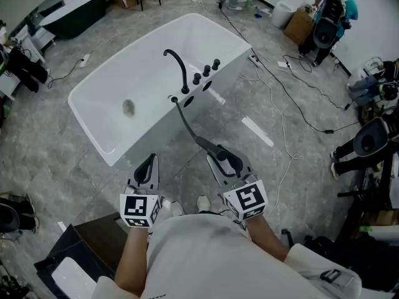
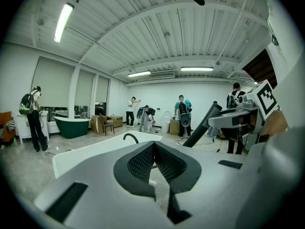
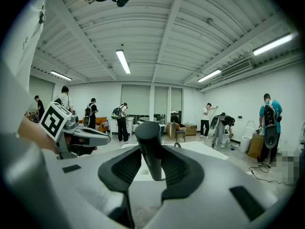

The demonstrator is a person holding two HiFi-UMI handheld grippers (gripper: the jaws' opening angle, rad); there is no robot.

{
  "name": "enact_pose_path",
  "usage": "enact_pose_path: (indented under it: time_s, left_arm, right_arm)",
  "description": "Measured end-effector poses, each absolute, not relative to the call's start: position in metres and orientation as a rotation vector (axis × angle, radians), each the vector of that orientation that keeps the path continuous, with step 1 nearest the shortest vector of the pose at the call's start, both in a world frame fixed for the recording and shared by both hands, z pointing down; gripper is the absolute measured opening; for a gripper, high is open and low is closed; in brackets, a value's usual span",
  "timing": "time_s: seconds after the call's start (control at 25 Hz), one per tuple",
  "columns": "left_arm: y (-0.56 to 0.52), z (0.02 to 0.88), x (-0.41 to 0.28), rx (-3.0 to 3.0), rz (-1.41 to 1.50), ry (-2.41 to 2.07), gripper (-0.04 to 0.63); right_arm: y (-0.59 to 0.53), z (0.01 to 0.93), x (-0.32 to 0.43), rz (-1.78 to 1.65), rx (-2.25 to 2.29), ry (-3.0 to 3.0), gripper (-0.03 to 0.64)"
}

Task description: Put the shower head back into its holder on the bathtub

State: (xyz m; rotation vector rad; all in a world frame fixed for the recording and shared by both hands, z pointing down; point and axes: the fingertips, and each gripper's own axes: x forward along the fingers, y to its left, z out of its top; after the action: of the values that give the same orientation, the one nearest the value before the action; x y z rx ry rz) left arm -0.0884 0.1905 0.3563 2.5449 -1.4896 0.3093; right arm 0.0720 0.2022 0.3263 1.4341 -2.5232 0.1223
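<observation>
A white bathtub [image 1: 106, 108] stands on the floor ahead of me, with a black curved faucet [image 1: 179, 68] and three black knobs [image 1: 206, 72] on its near rim. A dark hose [image 1: 186, 124] rises from the rim beside the faucet and runs to the black shower head [image 1: 215, 149]. My right gripper [image 1: 224, 161] is shut on the shower head's handle [image 3: 149, 149], which stands upright between the pads, short of the tub. My left gripper [image 1: 148, 168] hangs beside it, shut and empty, its pads [image 2: 143, 159] meeting at the tip. The shower head [image 2: 202, 125] also shows in the left gripper view.
Cables [image 1: 293, 98] trail over the grey tiled floor right of the tub. A dark green tub [image 1: 75, 14] stands at the far left. Several people [image 1: 330, 17] work at the back right. A dark box [image 1: 87, 248] lies by my feet at the left.
</observation>
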Motion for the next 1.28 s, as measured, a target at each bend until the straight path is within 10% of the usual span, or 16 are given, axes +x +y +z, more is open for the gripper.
enact_pose_path:
  time_s: [1.28]
  left_arm:
    - [0.205,0.356,-0.136,2.607,0.256,-1.393,0.012]
  right_arm:
    - [0.207,0.327,0.042,0.142,1.593,-2.442,0.14]
